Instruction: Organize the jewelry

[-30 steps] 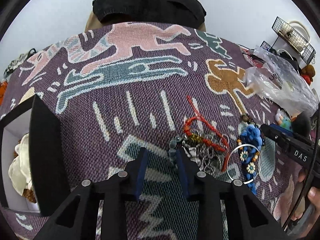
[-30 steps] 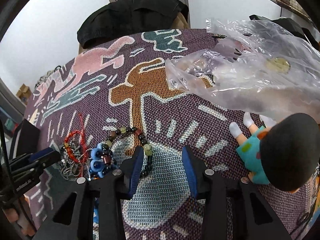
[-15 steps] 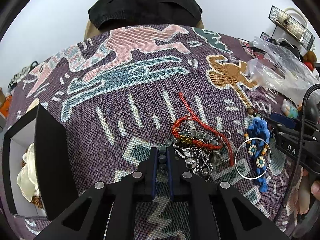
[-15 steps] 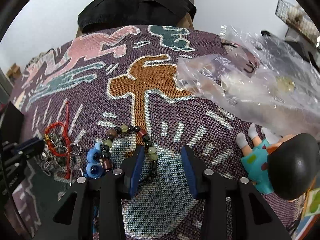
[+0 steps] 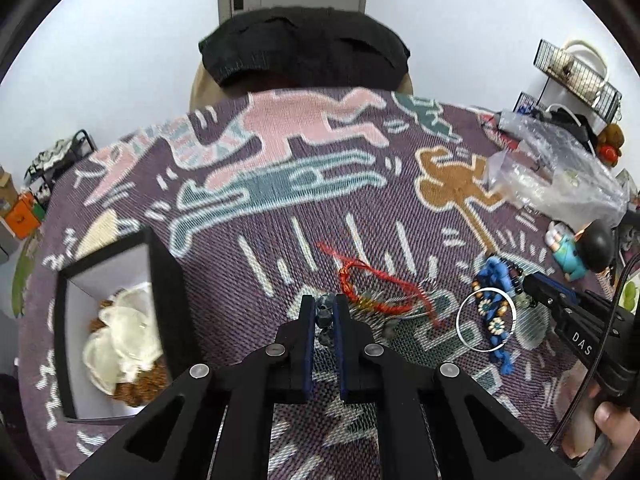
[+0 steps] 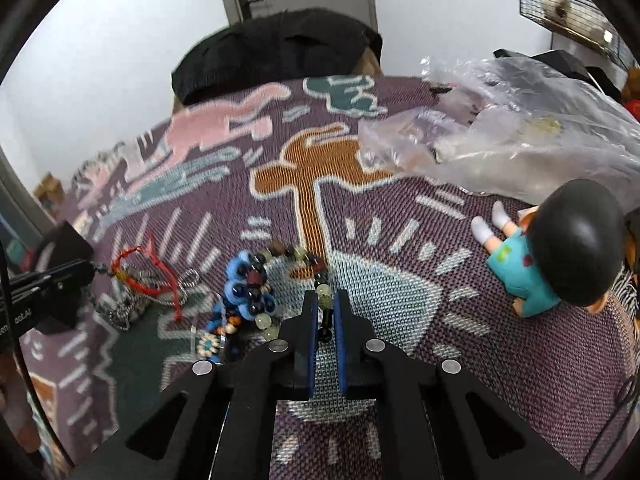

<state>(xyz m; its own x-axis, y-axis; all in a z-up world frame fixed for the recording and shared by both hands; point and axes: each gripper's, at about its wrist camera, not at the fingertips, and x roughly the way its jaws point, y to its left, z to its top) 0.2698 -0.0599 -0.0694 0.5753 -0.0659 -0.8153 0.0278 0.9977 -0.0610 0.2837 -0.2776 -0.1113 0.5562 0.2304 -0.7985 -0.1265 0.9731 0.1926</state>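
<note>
Both grippers pinched on limp, light strands just beside the red cord bracelet (image 5: 376,292) — left gripper (image 5: 324,312) on a grey bead bracelet (image 5: 325,316), right gripper (image 6: 325,312) on a mixed bead bracelet (image 6: 304,260) — likely tangle-prone, best gripped mid-strand.

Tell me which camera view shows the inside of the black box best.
The left wrist view: the black box stands open beside the left claw, showing its pale contents. The right wrist view catches only a dark outer corner.
</note>
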